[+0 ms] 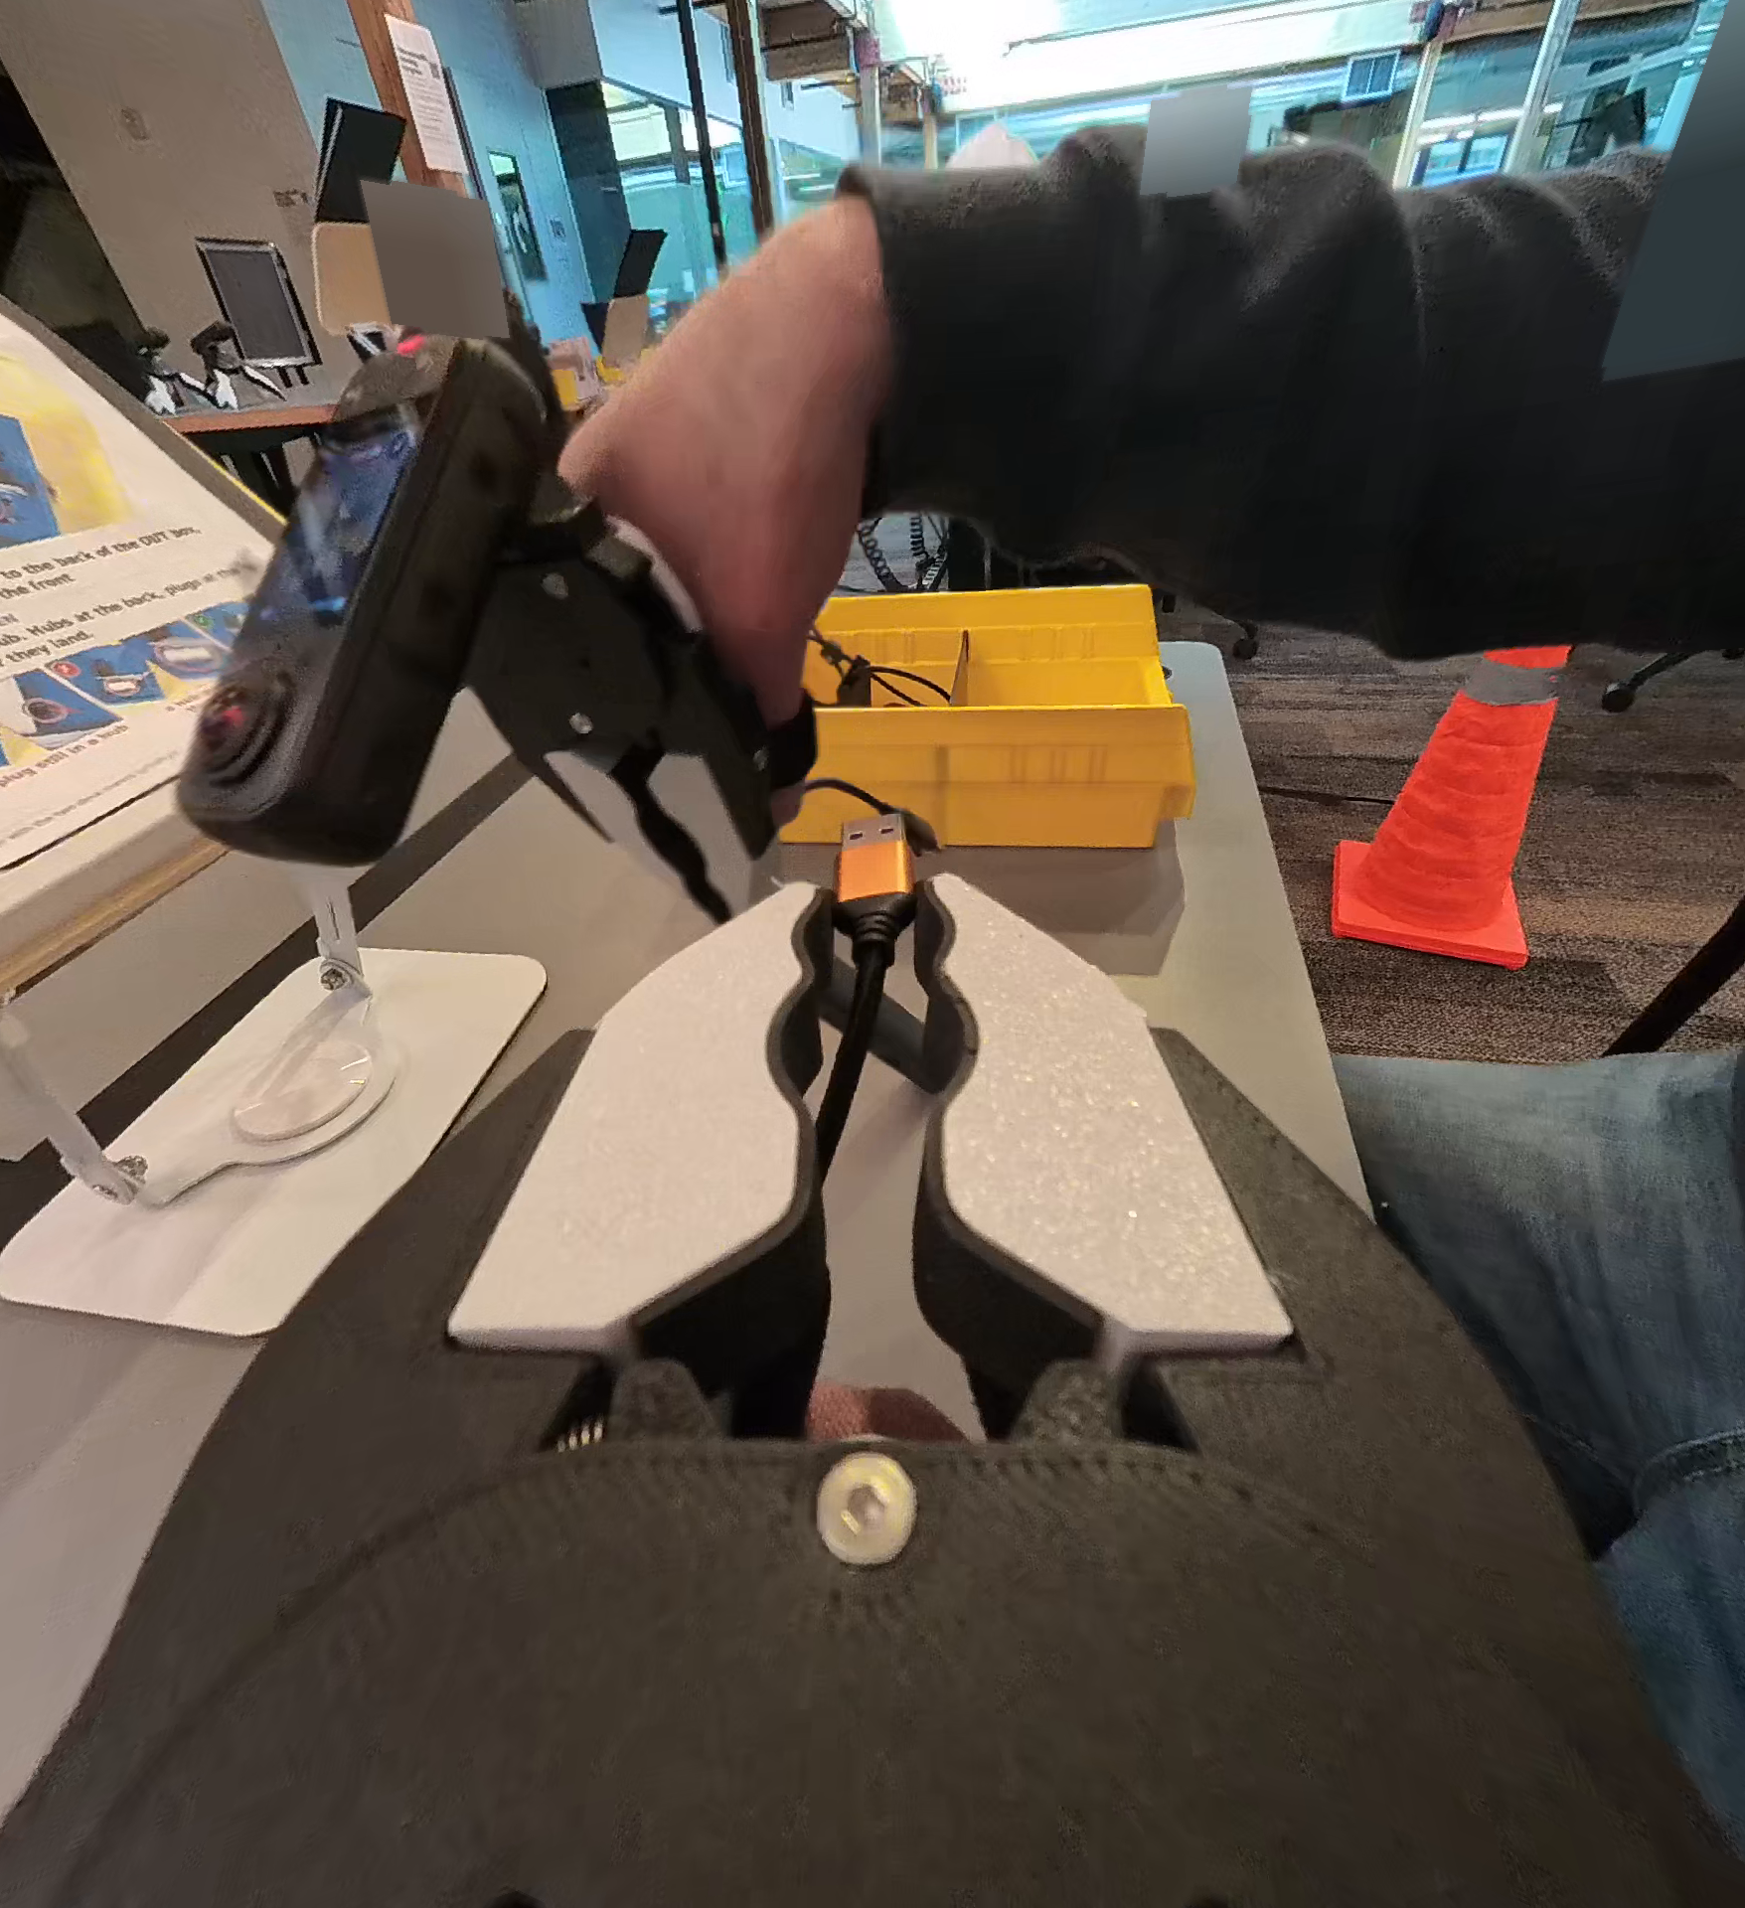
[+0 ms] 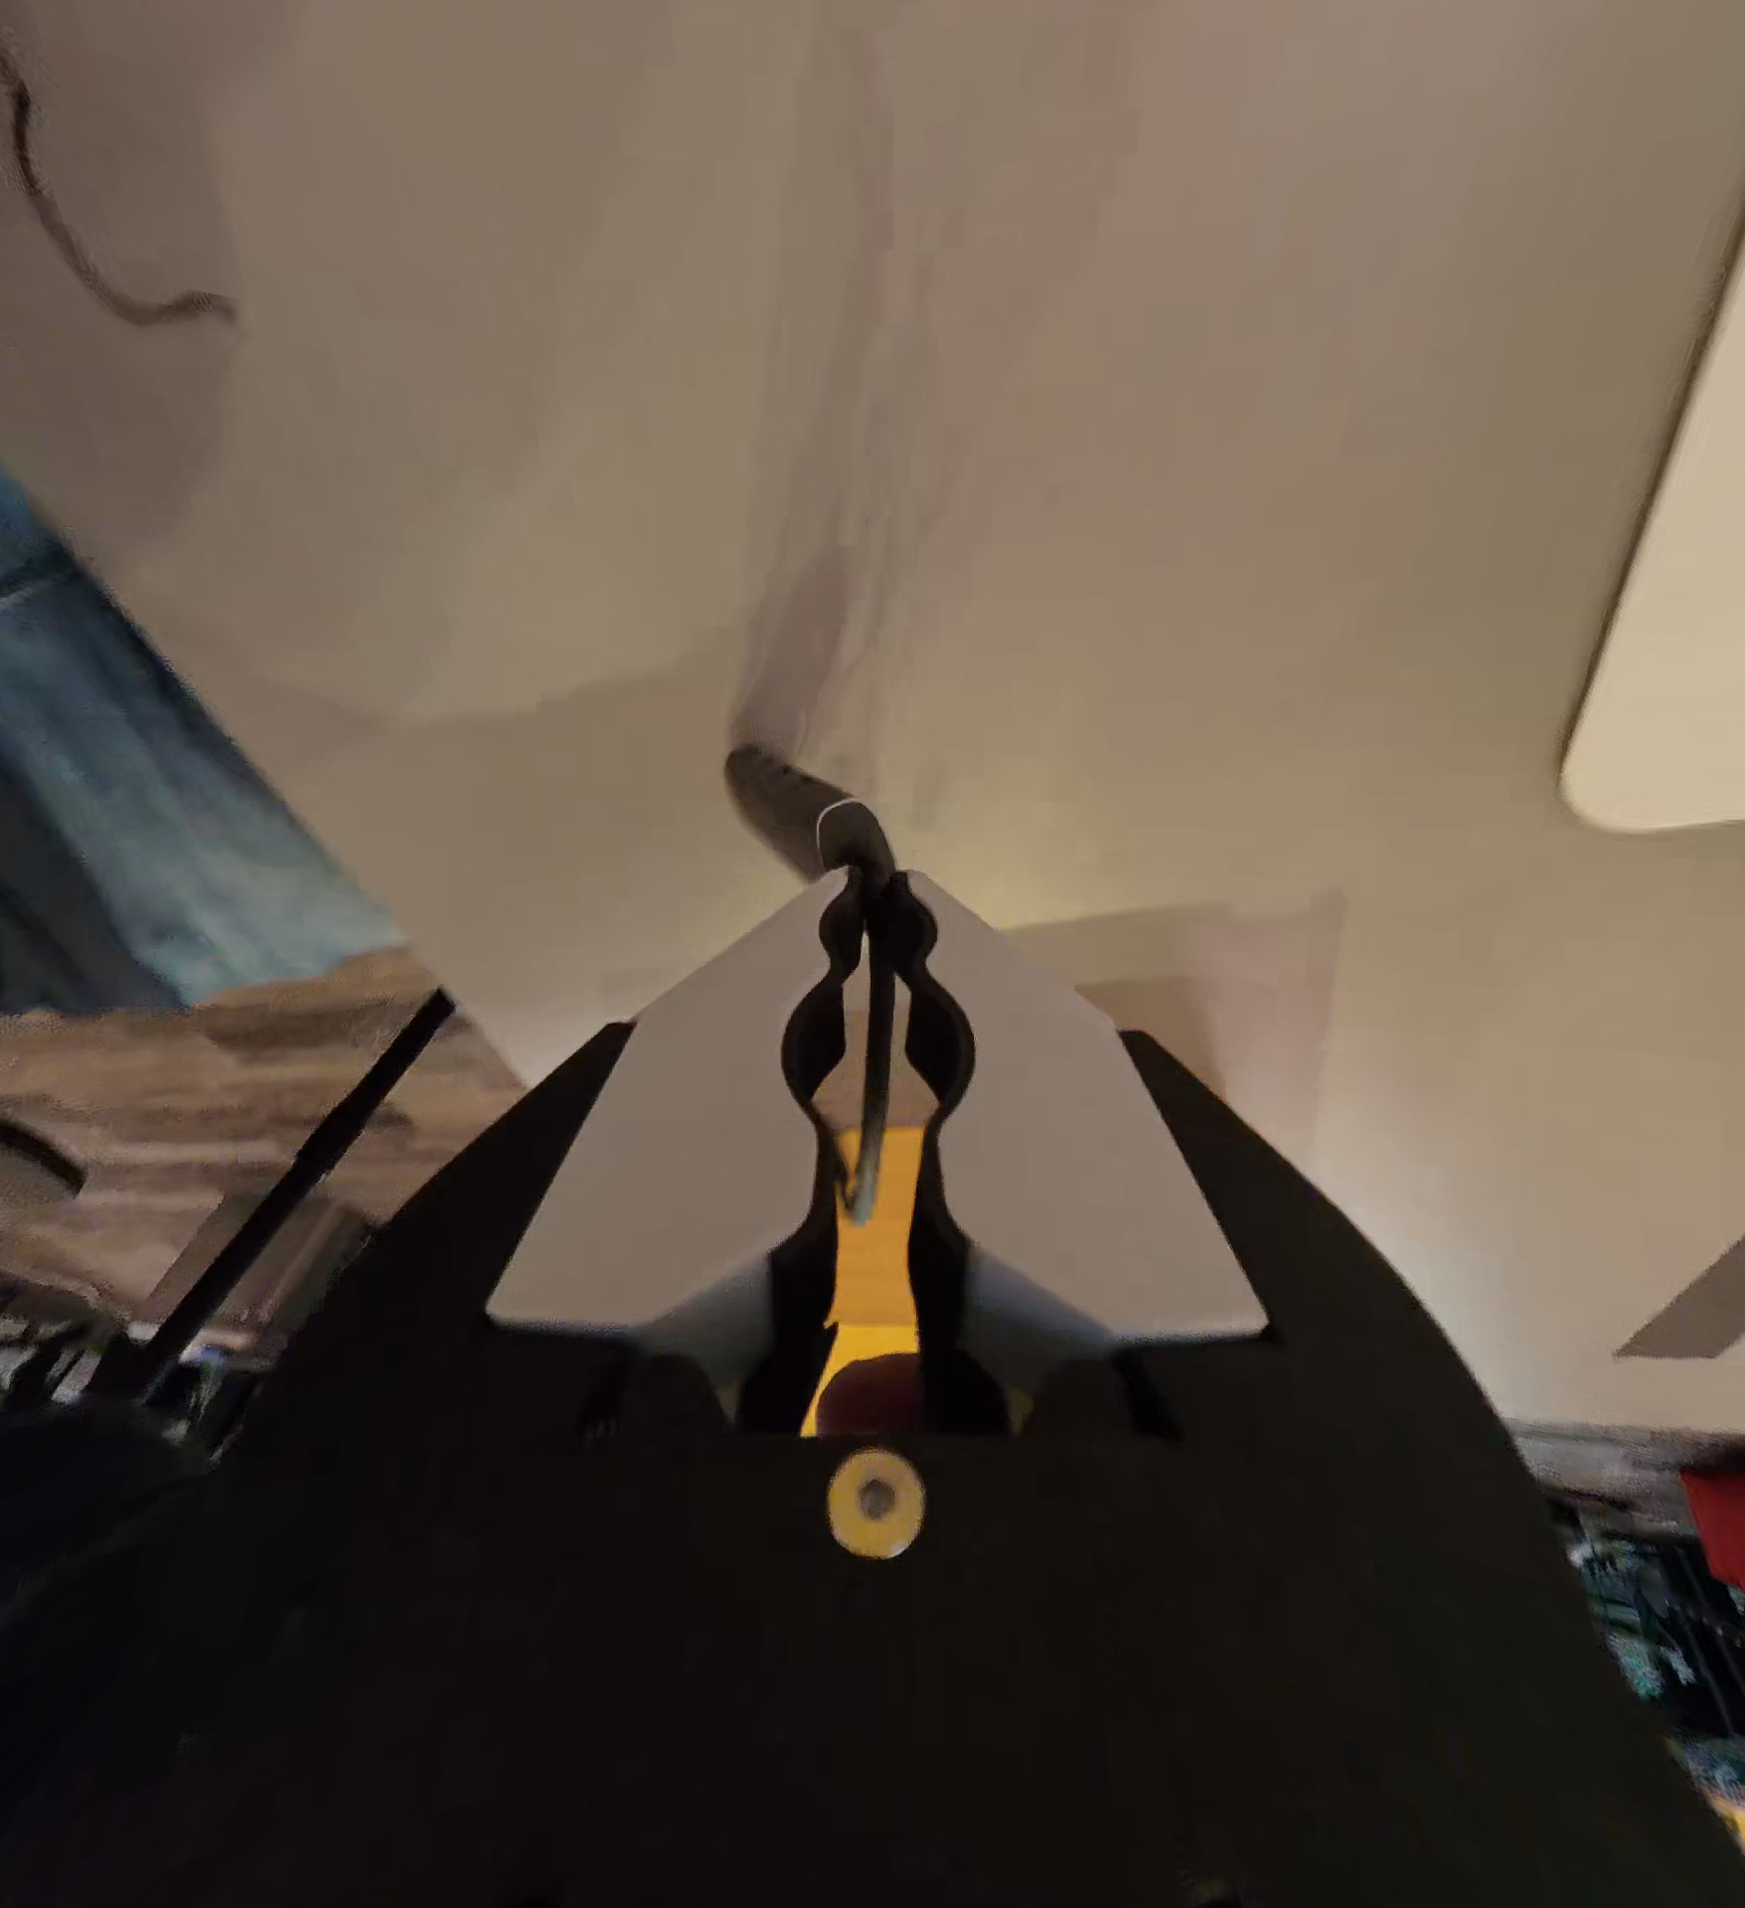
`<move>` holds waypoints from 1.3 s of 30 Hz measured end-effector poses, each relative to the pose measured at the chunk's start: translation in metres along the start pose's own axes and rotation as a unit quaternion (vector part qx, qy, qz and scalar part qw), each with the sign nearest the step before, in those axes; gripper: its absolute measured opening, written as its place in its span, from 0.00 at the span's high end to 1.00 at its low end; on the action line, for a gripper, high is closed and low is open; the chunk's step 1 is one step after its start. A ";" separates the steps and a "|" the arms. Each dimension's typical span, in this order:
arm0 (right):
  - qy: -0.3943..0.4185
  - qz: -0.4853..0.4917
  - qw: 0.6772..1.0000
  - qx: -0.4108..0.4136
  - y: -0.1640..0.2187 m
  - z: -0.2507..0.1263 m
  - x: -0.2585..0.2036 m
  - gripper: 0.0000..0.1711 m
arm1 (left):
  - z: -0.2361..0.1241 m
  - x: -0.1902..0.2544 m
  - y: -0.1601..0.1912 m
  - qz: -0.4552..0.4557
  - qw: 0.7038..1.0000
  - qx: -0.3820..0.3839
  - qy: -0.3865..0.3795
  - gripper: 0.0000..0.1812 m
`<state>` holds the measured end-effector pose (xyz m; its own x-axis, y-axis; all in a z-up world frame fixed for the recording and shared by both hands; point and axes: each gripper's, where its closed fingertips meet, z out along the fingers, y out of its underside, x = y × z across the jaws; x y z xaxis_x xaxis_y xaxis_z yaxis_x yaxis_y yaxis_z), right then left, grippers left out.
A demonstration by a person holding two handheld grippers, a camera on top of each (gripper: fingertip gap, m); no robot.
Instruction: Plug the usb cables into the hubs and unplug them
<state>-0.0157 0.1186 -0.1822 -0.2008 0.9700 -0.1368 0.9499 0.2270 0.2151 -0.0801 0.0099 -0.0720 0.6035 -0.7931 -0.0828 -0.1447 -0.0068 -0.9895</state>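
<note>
My left gripper (image 1: 874,903) is shut on an orange USB plug (image 1: 877,862), whose metal end points forward past the fingertips and whose black cable (image 1: 848,1043) runs back between the fingers. My right gripper (image 2: 874,883) is shut on the end of a dark hub (image 2: 796,805), with a thin black cable (image 2: 879,1084) trailing back between its fingers. In the left wrist view the right gripper (image 1: 708,888), held by a hand, points down just left of the plug. A dark bar (image 1: 899,1032), probably the hub, lies under my left fingers.
A yellow divided bin (image 1: 1003,743) with thin cables stands behind on the grey table (image 1: 1240,847). A tilted instruction sheet on a white stand (image 1: 259,1136) is at the left. An orange cone (image 1: 1447,826) stands on the floor at the right. A person's jeans (image 1: 1570,1291) are close by. Spacing between my two grippers at the tips: around 15 centimeters.
</note>
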 end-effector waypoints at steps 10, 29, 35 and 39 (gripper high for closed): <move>-0.020 0.047 0.983 0.175 -0.040 0.060 0.046 1.00 | 0.000 -0.009 0.013 0.003 1.000 -0.014 -0.018 0.92; 0.105 -0.187 0.940 0.264 0.024 0.109 -0.036 0.29 | 0.007 -0.010 0.026 0.006 0.999 -0.028 -0.017 0.92; 0.050 -0.178 0.934 0.306 0.003 0.119 -0.026 0.26 | 0.010 -0.006 0.022 0.014 0.999 -0.029 -0.016 0.92; 0.033 -0.148 0.925 0.347 -0.008 0.114 -0.024 0.30 | 0.010 -0.006 0.021 0.015 0.999 -0.028 -0.016 0.92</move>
<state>0.0090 0.0837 -0.2907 -0.4695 0.8825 -0.0266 0.7710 0.3951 -0.4994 -0.0787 0.0206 -0.0932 0.6229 -0.7735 -0.1170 -0.2058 -0.0178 -0.9784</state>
